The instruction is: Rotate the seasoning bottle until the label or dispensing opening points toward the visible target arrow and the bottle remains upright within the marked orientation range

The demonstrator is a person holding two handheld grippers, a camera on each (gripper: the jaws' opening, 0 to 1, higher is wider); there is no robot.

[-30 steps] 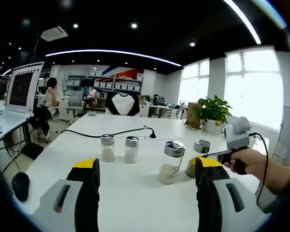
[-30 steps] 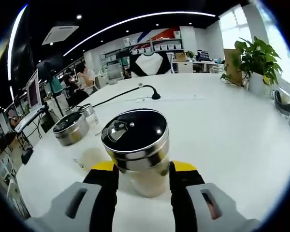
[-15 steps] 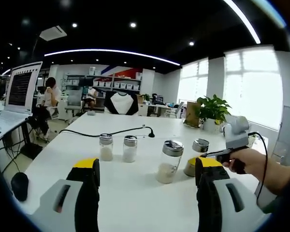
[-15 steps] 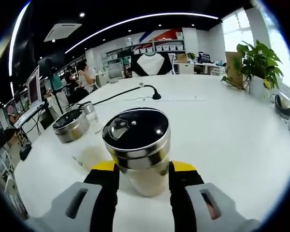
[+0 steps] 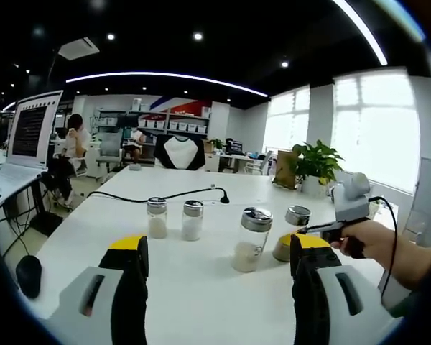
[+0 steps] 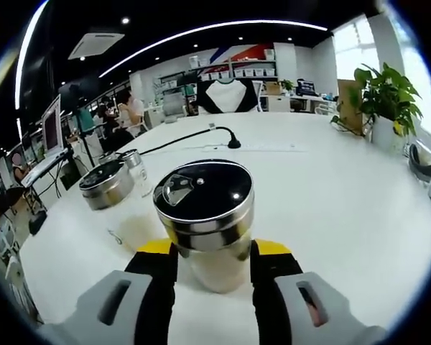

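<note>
A glass seasoning bottle (image 6: pixel 205 215) with a steel lid stands upright on the white table (image 6: pixel 330 194). My right gripper (image 6: pixel 214 253) is shut on its lower body, one yellow-tipped jaw on each side. A small flap on the lid sits toward the view's left. In the left gripper view the same bottle (image 5: pixel 299 216) is at the right, with the right gripper (image 5: pixel 291 246) and a person's hand (image 5: pixel 366 241) reaching in. My left gripper (image 5: pixel 220 251) hangs open above the table's near part, with nothing between its fingers.
A taller steel-lidded bottle (image 5: pixel 251 239) stands left of the held one, and two small shakers (image 5: pixel 156 218) (image 5: pixel 192 220) stand further left. A black cable (image 5: pixel 165 197) crosses the table. A potted plant (image 5: pixel 317 165) stands at the far right, a laptop (image 5: pixel 29 133) and a mouse (image 5: pixel 30 275) at the left.
Both views have shifted a little. The bottle stays upright in the right gripper, its lid flap facing the same way.
</note>
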